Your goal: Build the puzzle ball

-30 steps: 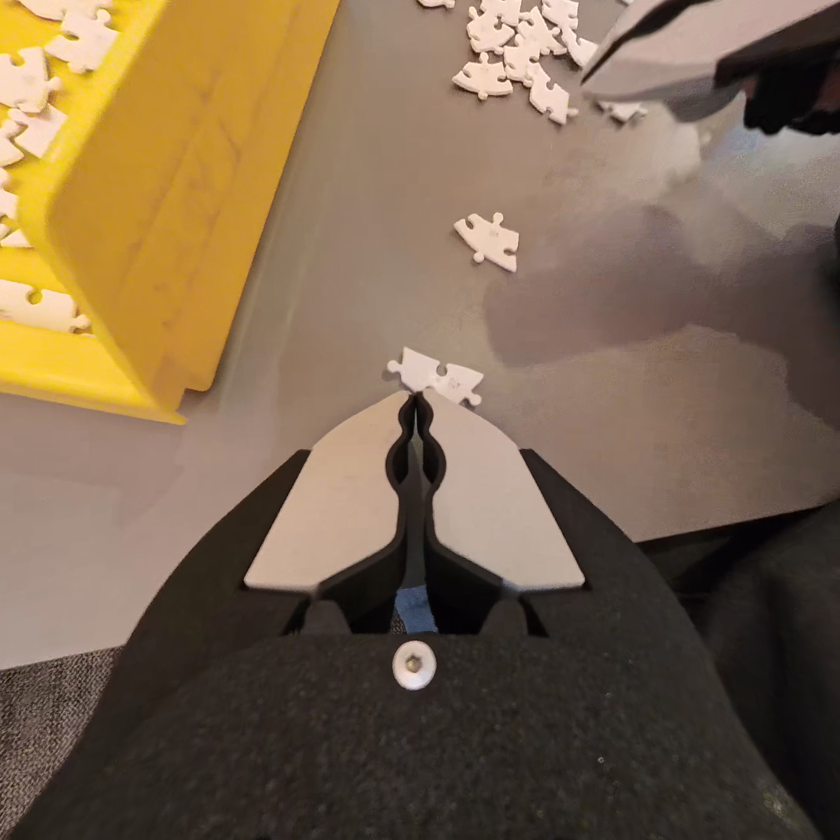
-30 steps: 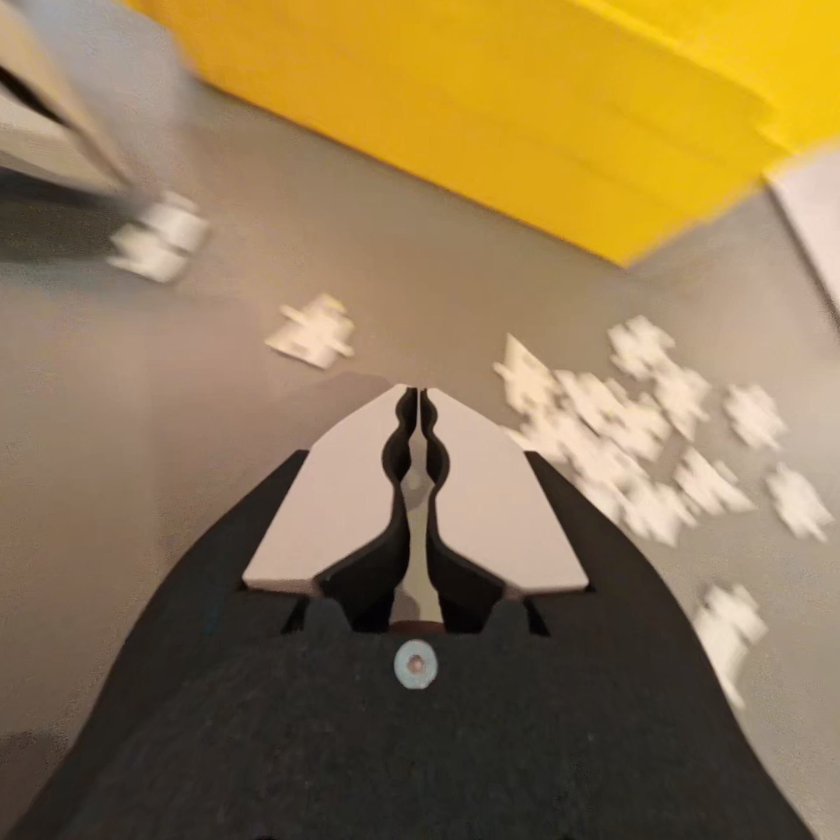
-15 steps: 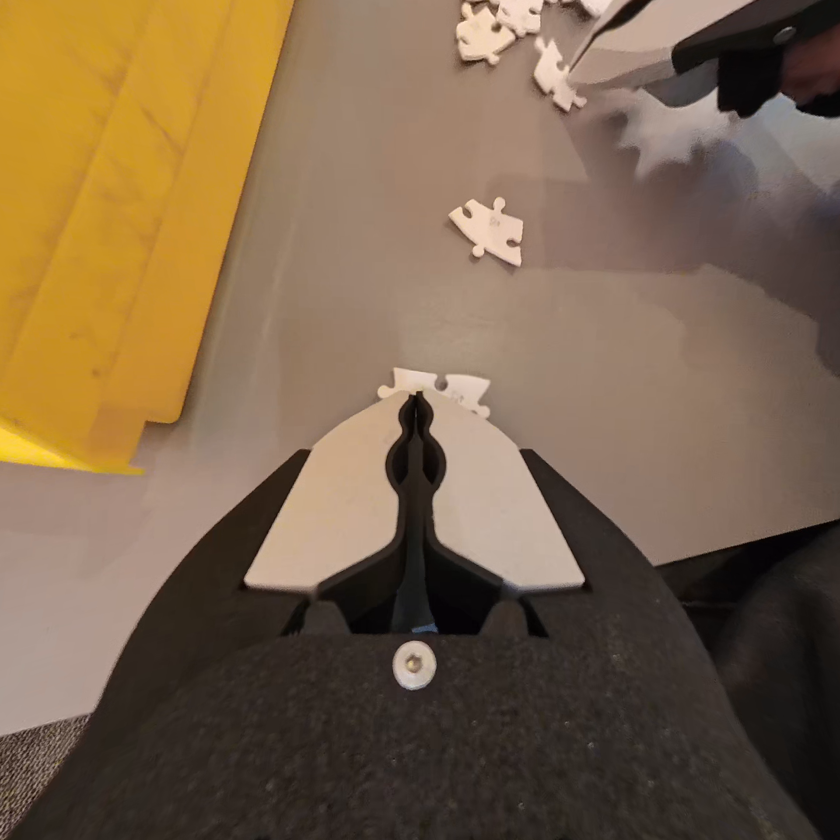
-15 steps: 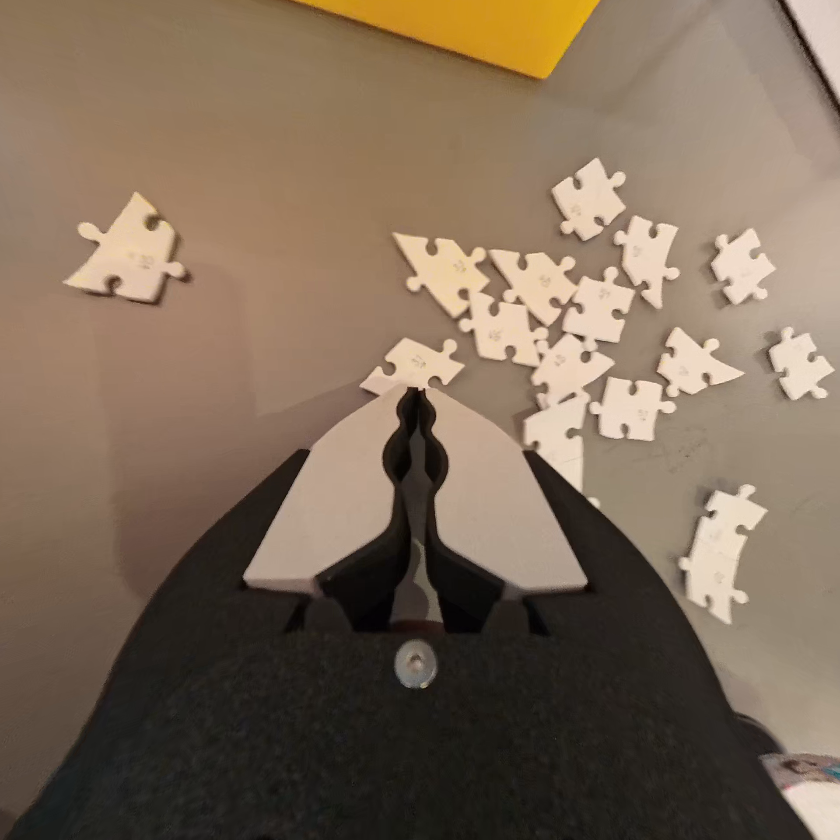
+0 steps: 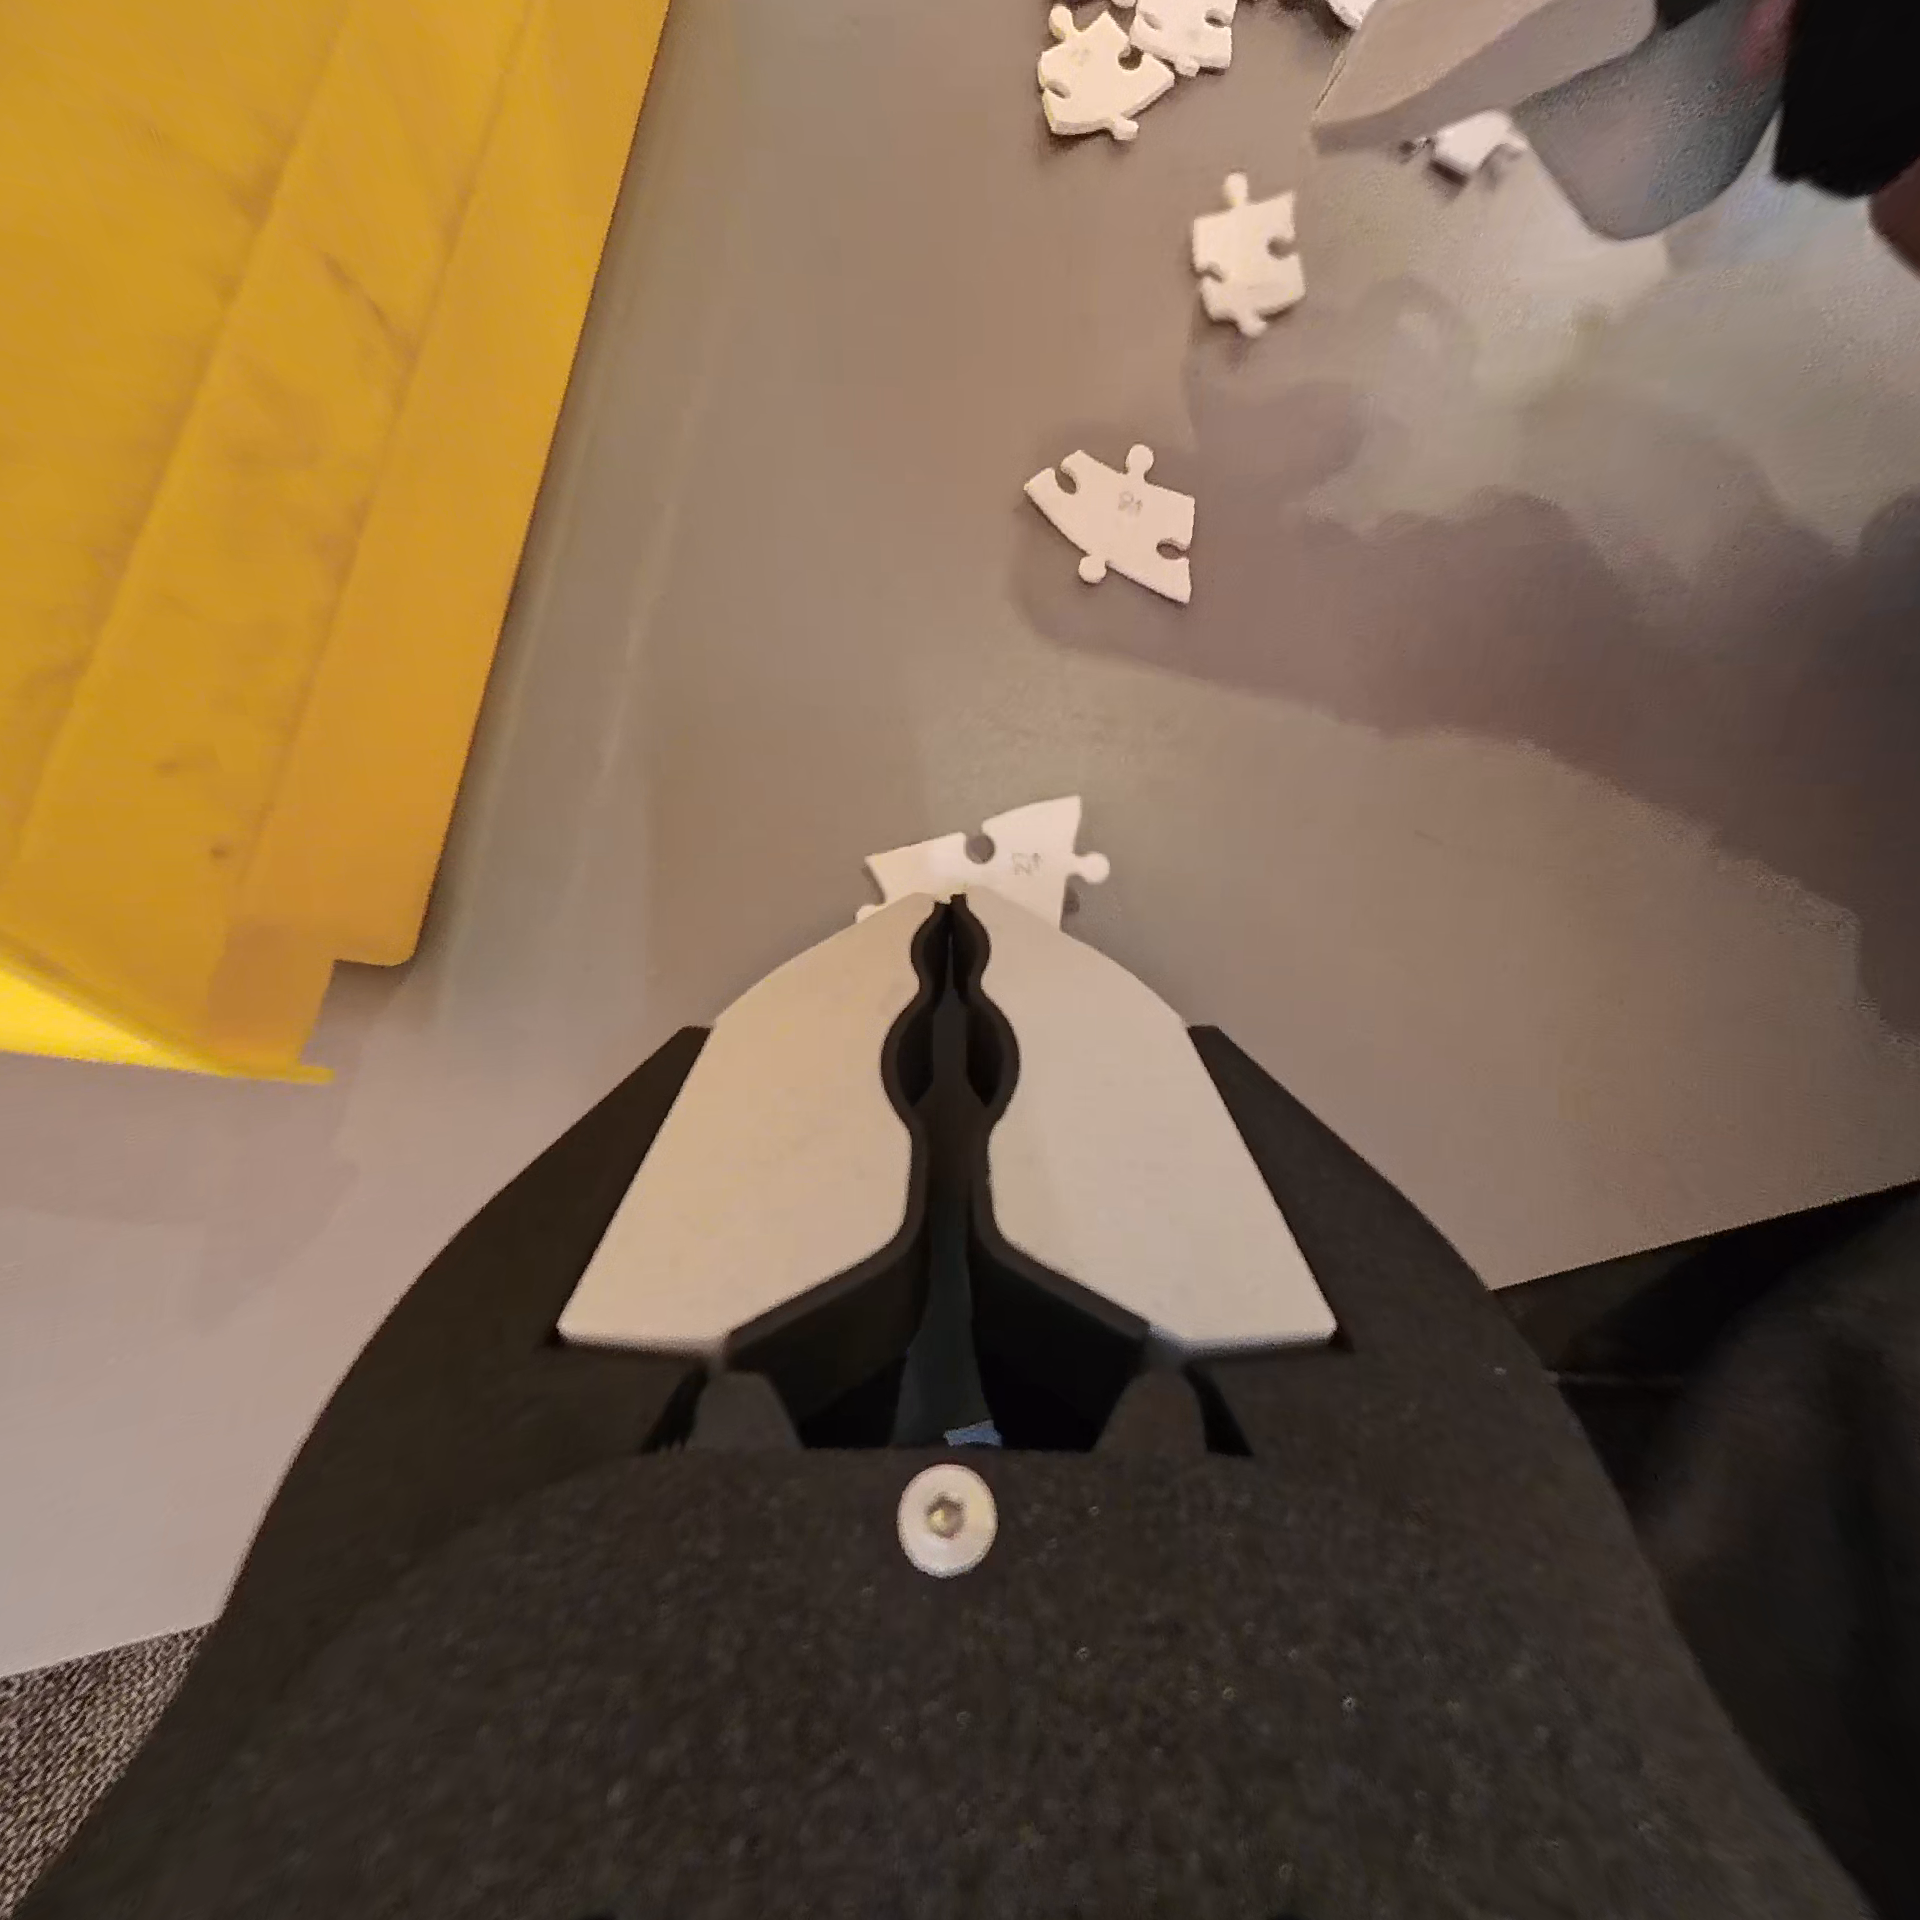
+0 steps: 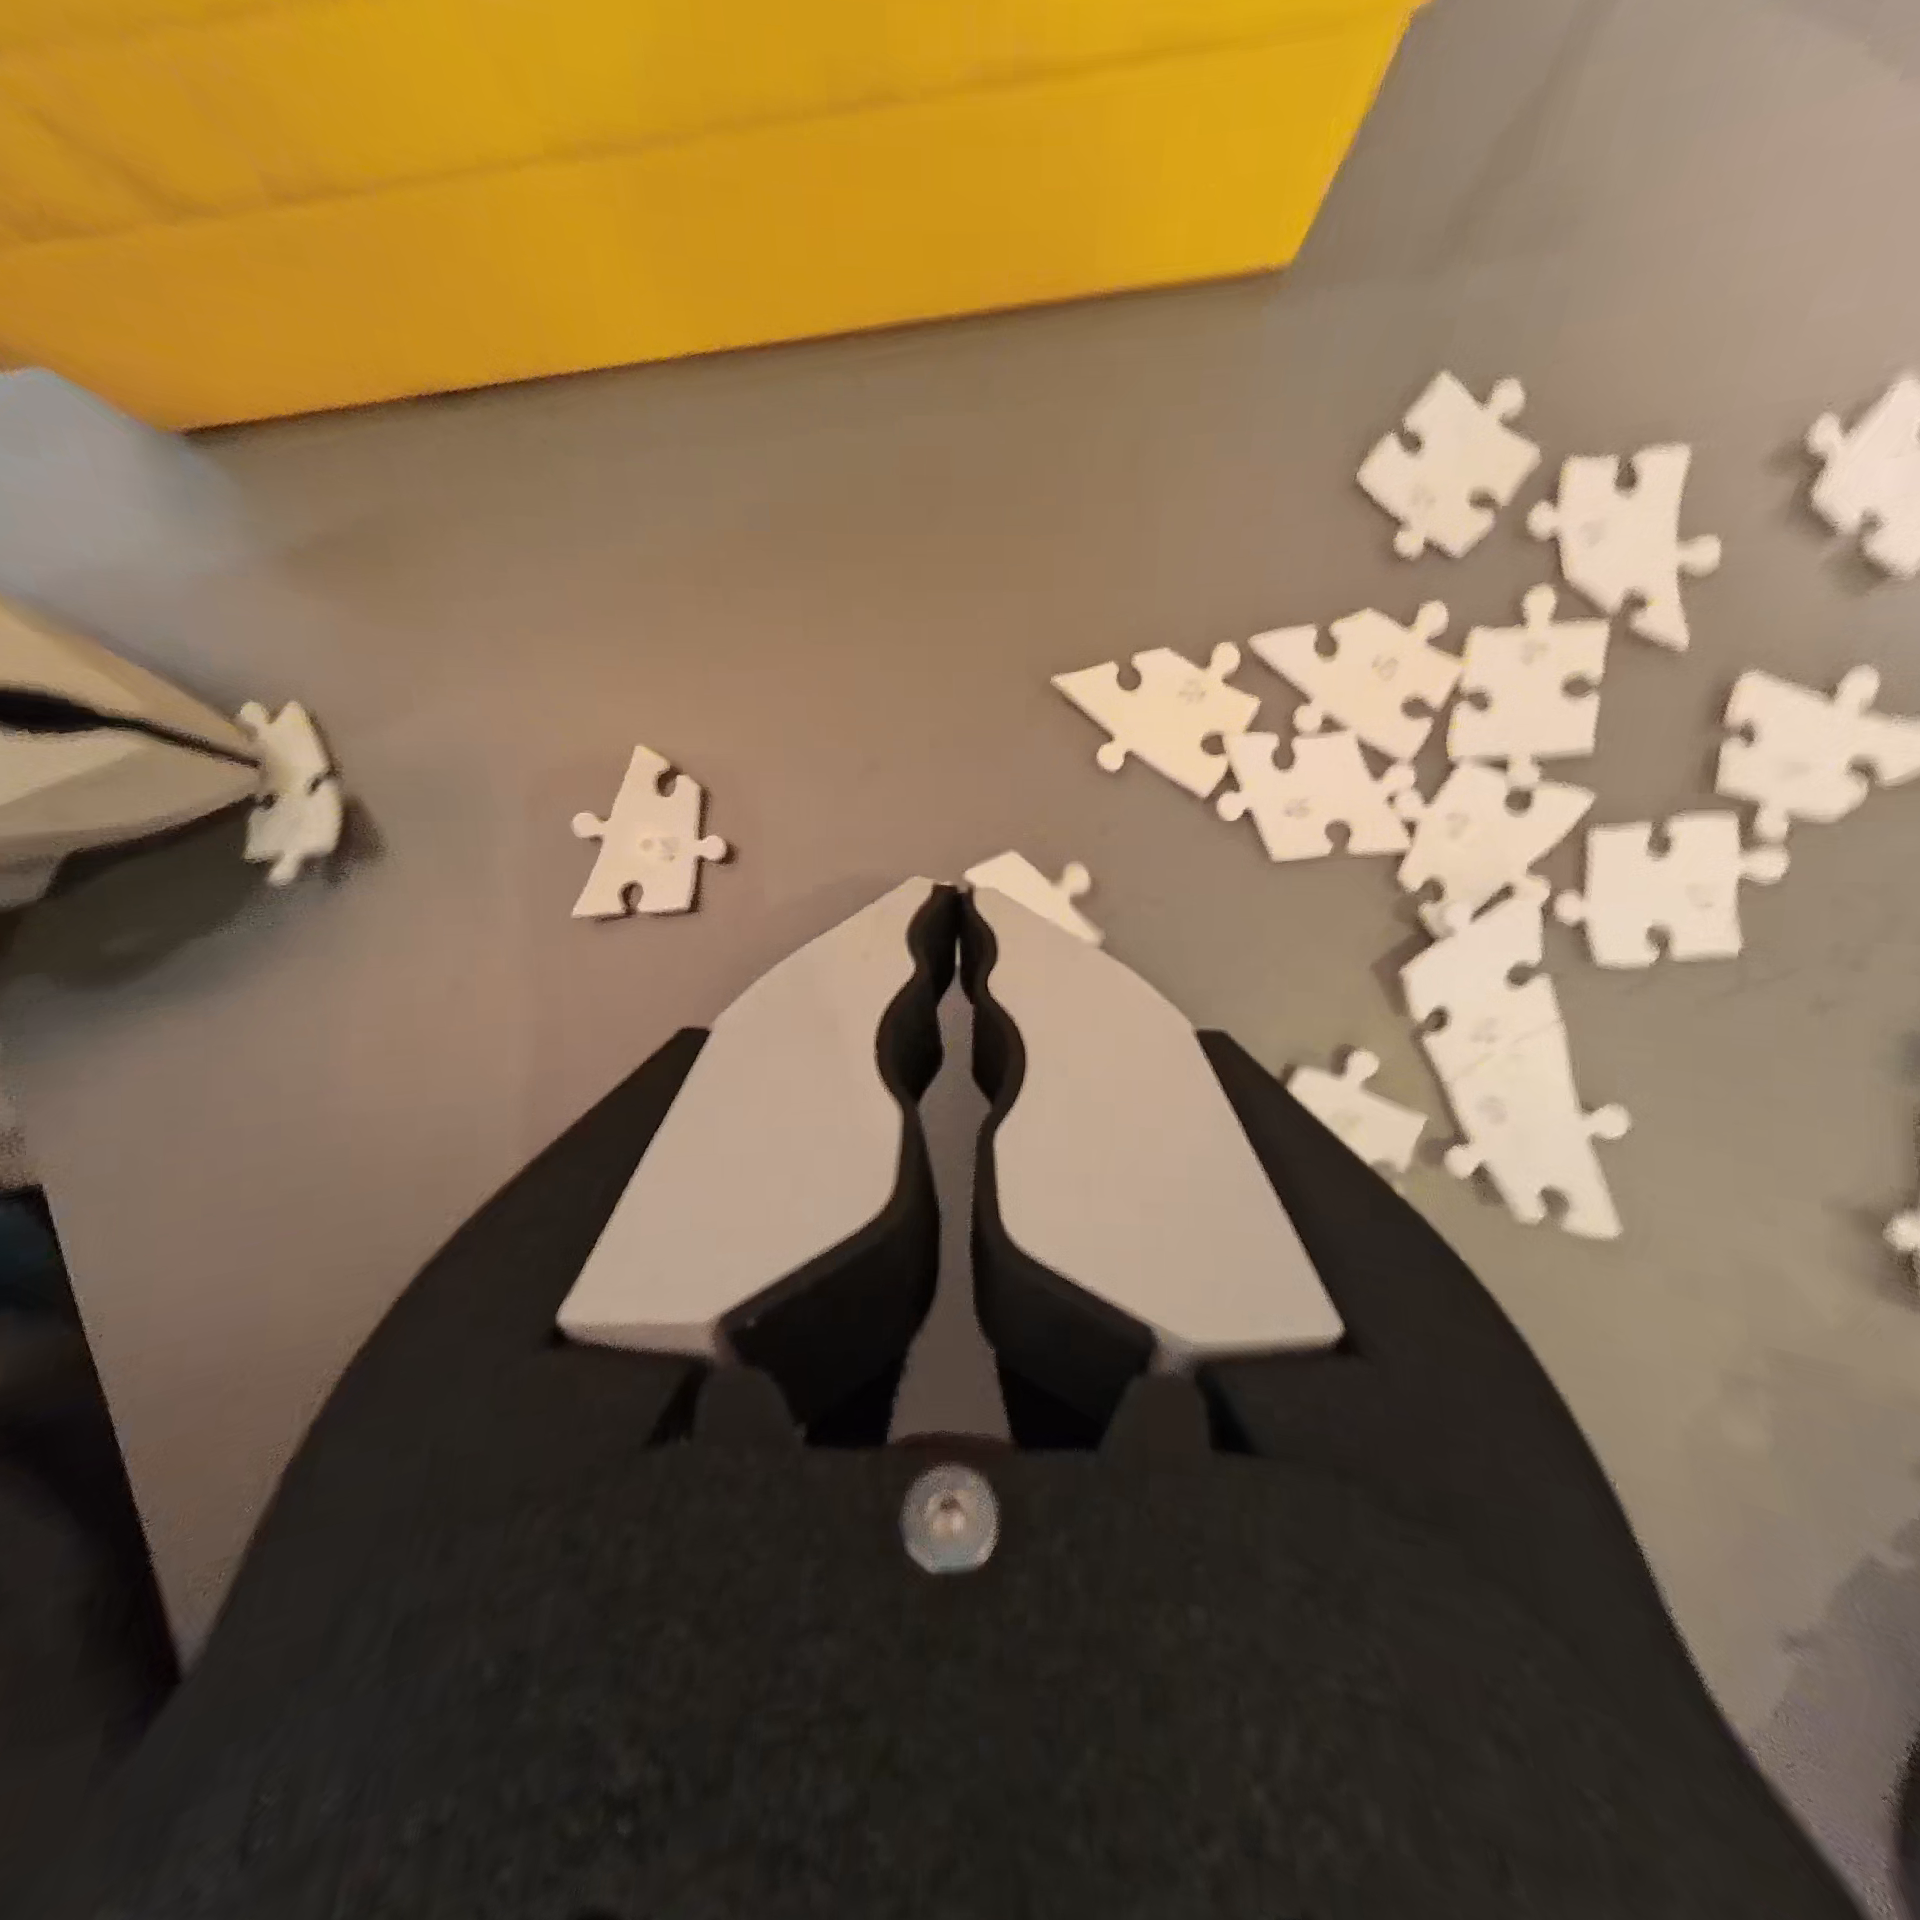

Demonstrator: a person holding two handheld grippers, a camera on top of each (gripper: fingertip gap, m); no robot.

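Note:
My left gripper (image 5: 954,906) is shut on a joined pair of white puzzle pieces (image 5: 1023,854), which stick out past its tips just above the grey table (image 5: 790,582). It also shows in the right wrist view (image 6: 249,764) at the left edge with the pair (image 6: 296,795). My right gripper (image 6: 954,912) is shut with nothing visible between its tips. A loose piece (image 6: 1044,885) lies on the table just behind its right finger and also shows in the left wrist view (image 5: 1247,265). Another single piece (image 5: 1117,530) lies between the two grippers.
A yellow bin (image 5: 239,468) stands to the left of my left gripper and runs along the back in the right wrist view (image 6: 675,218). Several loose white pieces (image 6: 1486,769) lie scattered right of my right gripper. The table's near edge (image 5: 1662,1236) is at lower right.
My right gripper swung from the single piece to the pile, then drew back. One loose piece slid out of the pile toward my left gripper. My left gripper kept its hold and tilted the pair slightly.

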